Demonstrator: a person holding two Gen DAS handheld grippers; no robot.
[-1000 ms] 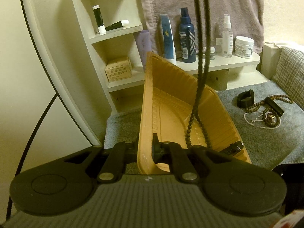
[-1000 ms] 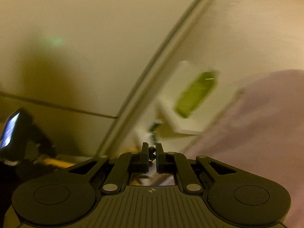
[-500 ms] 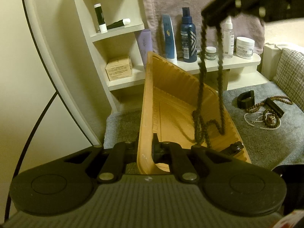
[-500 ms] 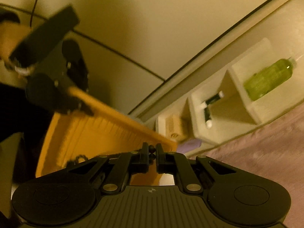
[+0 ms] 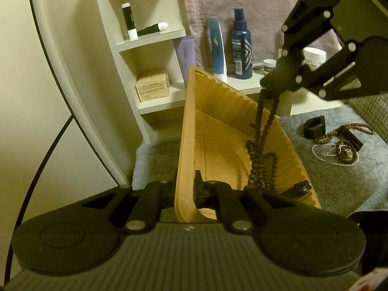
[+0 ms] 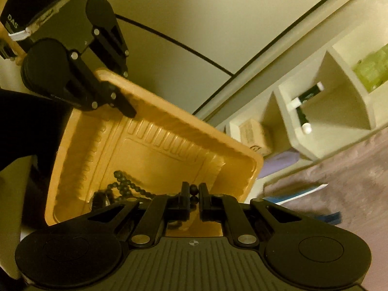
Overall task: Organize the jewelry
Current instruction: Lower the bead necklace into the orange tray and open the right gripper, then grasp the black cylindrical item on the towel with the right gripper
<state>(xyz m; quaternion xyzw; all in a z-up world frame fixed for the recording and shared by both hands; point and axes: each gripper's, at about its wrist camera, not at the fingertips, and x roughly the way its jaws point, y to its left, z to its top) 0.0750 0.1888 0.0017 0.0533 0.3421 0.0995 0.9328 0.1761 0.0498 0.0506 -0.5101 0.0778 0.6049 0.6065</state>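
My left gripper is shut on the near rim of an orange ribbed tray, holding it tilted above the grey mat. My right gripper hangs over the tray from the upper right, shut on a string of dark beads. The string's lower part lies piled on the tray floor. In the right wrist view one bead sits between the pads of my right gripper, and more of the dark beads lie in the tray. There the left gripper clamps the tray's far rim. A small black piece rests in the tray's corner.
A grey mat to the right carries a heap of brown bead strings, a white pearl string and a black band. Behind stand a white shelf with tubes and a box, bottles, jars and a hanging towel.
The right gripper has come down into the left wrist view with the bead string. The string went from hanging long to piling on the tray floor. The left gripper and tray stayed put.
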